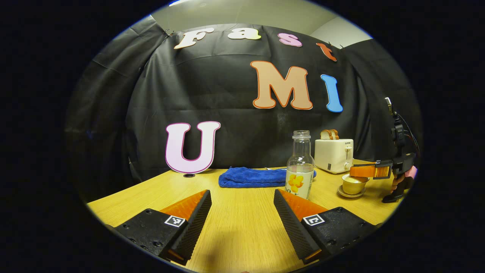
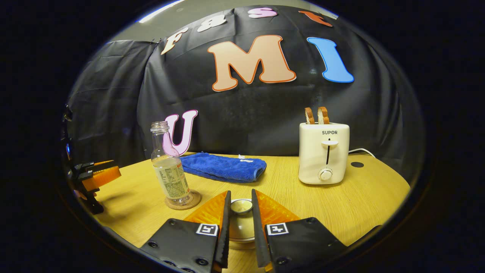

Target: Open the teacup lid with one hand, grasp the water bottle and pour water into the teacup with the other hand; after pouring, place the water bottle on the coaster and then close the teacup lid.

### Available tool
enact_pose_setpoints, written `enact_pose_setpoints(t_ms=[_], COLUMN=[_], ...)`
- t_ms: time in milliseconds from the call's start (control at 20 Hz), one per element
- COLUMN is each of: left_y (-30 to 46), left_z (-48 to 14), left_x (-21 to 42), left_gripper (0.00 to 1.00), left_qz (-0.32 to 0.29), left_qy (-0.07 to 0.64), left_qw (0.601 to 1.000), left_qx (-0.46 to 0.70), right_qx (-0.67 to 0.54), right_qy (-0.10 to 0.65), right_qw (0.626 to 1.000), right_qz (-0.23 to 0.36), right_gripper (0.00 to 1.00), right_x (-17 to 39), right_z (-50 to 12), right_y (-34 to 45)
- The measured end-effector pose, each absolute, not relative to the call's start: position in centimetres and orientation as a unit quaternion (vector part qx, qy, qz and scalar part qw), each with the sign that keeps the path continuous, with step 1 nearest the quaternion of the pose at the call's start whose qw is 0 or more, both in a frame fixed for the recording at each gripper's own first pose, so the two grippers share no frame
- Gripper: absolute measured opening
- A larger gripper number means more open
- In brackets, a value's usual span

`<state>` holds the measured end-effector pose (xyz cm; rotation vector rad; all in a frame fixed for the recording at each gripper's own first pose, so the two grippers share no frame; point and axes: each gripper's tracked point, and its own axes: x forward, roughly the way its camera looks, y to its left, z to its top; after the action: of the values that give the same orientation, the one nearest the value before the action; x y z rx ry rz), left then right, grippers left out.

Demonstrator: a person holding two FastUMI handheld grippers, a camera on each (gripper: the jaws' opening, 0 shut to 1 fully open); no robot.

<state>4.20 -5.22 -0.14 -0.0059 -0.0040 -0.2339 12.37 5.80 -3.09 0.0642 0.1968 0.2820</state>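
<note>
- The bench (image 1: 235, 212) is the biggest thing before me, a pale wood-grain top that curves off under the black cloth wall; its near edge is cut off below my fingers in both views.
- A round dark hole (image 2: 357, 164) sits in the bench top behind the toaster.
- The toaster (image 2: 324, 153) stands toward the back with two slices of bread (image 2: 316, 115) upright in its slots; its cord runs off behind it and I can't see where it ends.
- A blue towel (image 2: 223, 167) lies folded near the wall, partly hidden behind the bottle in the left gripper view.
- The water bottle (image 2: 169, 170) stands upright on the round coaster (image 2: 183, 201), cap off, liquid in its lower part; its label is too small to make out.
- My left hand-held gripper (image 1: 242, 212) hangs over bare bench in front of the bottle, fingers wide apart, holding nothing.
- My right hand-held gripper (image 2: 241, 206) has its fingers drawn in close on either side of the teacup lid (image 2: 241, 206); whether both actually press on the knob I cannot tell.
- The teacup (image 1: 354, 184) sits on its saucer (image 1: 351, 193) just right of the bottle, its body mostly hidden between my right fingers in the right gripper view.
</note>
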Motion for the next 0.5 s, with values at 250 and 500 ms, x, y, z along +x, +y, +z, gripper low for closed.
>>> enact_pose_setpoints(t_ms=[250,500], left_y=[-5.17,-5.01], left_z=[-0.07,-0.15], left_x=[4.20,4.21], left_gripper=[0.96,0.96], left_qz=[-0.117,-0.112], left_qy=[-0.002,-0.001], left_qw=[0.993,0.994], left_qx=[-0.003,-0.003], right_qx=[0.044,0.020], right_qy=[0.097,0.075], right_qw=[0.984,0.988], right_qz=[0.145,0.136], right_gripper=[0.57,0.84], right_x=[12.44,11.92], right_z=[-2.99,-2.39], right_y=[5.68,5.73])
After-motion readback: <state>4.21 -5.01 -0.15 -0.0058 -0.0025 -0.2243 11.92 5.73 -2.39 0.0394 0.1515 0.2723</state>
